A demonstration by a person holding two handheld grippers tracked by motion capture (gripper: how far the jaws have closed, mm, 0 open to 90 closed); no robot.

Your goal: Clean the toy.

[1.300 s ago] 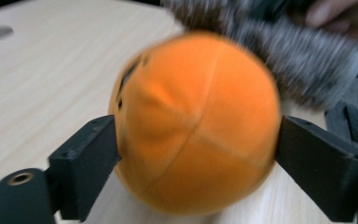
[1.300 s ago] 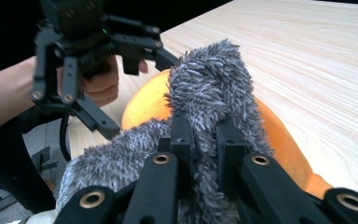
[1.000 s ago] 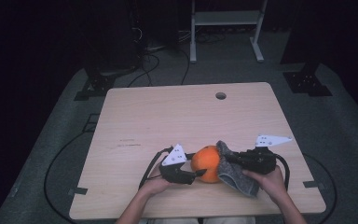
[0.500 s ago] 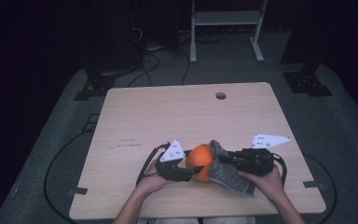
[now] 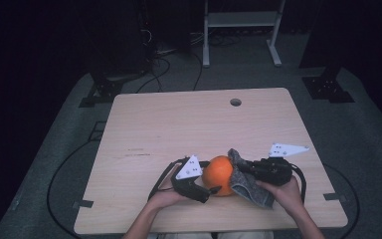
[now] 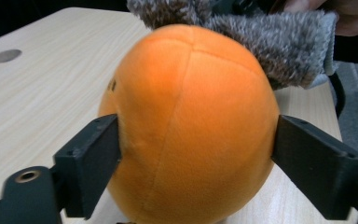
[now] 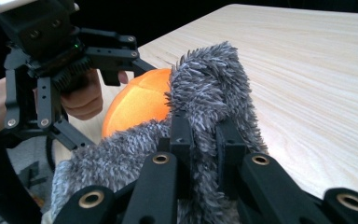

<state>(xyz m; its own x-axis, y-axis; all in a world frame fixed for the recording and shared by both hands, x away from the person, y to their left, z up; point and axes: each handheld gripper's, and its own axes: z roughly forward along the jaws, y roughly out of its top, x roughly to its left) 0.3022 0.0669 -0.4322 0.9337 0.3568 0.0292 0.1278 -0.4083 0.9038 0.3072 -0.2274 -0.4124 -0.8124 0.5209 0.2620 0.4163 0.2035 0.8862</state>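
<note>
A pale wooden table (image 5: 179, 129) with a round hole (image 5: 236, 102) is standing on grey carpet (image 5: 54, 164) in a dark room. Near its front edge an orange ball (image 5: 219, 174) is resting. The left gripper (image 5: 206, 191) has just been opening, its jaws flanking the ball (image 6: 186, 130). The right gripper (image 5: 246, 169) is clamping a grey cloth (image 5: 246, 186) (image 7: 214, 93) against the ball.

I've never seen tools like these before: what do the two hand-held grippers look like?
Both are black. The left gripper and right gripper each carry a pale grey three-cornered plate with small dark dots on top and trail a black cable. Their jaws are flat, blocky black pads on linked bars with brass-coloured rivets. The forearms are bare, with no sleeves.
</note>
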